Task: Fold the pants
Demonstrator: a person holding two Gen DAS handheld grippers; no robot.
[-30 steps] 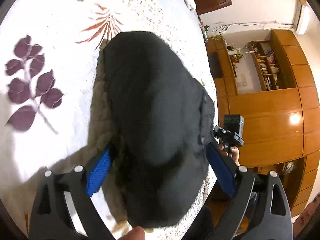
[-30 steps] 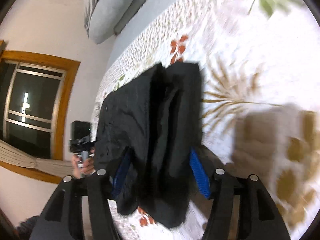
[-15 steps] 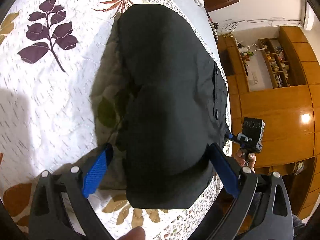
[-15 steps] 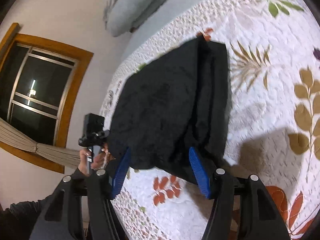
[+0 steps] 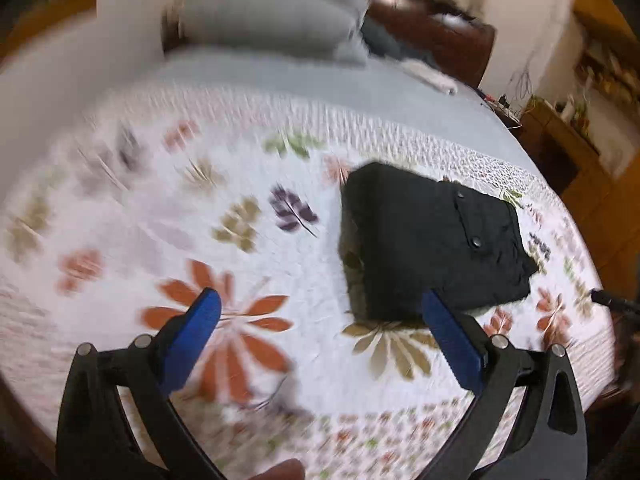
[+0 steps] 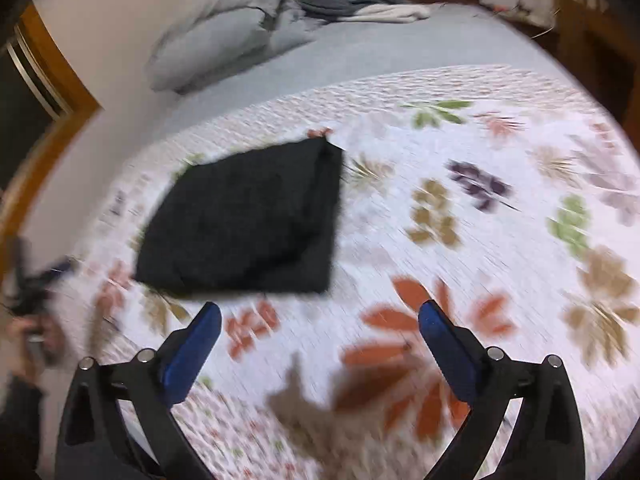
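Lying folded into a compact dark block on the bed, the pants [image 5: 432, 240] sit ahead and to the right of the left hand-held gripper [image 5: 320, 312], whose blue fingers [image 5: 196, 324] are spread wide with nothing between them. Its right finger overlaps the near corner of the block in the left wrist view, though whether it touches the cloth cannot be told. A flap with two dark buttons runs across the top face of the fold.

From the right wrist view the same pants [image 6: 248, 220] lie ahead and to the left of the right hand-held gripper [image 6: 320, 324], which is also spread and holds nothing; both of its fingers are apart from the garment, above the floral quilt [image 6: 460, 240]. The quilt, white with orange, purple, green and tan leaf prints, is blurred by motion in both views. Beyond the pants, farther from either gripper, a plain grey sheet [image 6: 400, 44] covers the bed, with a grey pillow [image 6: 216, 44] at its far end and some loose clothes beside it.
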